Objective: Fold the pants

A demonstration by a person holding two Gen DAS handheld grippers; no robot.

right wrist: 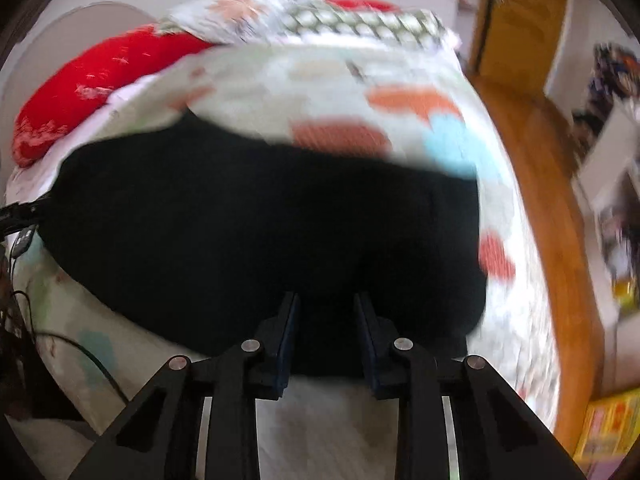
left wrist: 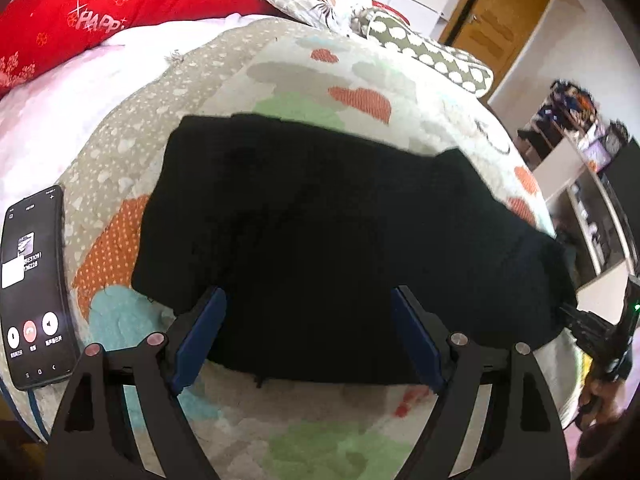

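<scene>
The black pants (left wrist: 320, 232) lie folded in a thick block on the patterned bed cover (left wrist: 360, 68). My left gripper (left wrist: 308, 300) is wide open above their near edge, with nothing between its blue pads. In the right wrist view the pants (right wrist: 260, 224) fill the middle. My right gripper (right wrist: 326, 300) stands over their near edge with its jaws partly apart and black cloth between the pads. This view is blurred, so I cannot tell whether they pinch the cloth. The right gripper also shows in the left wrist view (left wrist: 600, 336) at the pants' right end.
A phone (left wrist: 34, 284) with a lit screen lies on the cover left of the pants. Red pillow (left wrist: 104, 12) and patterned pillows (left wrist: 432, 56) lie at the far side. The wooden bed edge (right wrist: 560, 240) runs on the right, with shelves (left wrist: 584, 184) beyond.
</scene>
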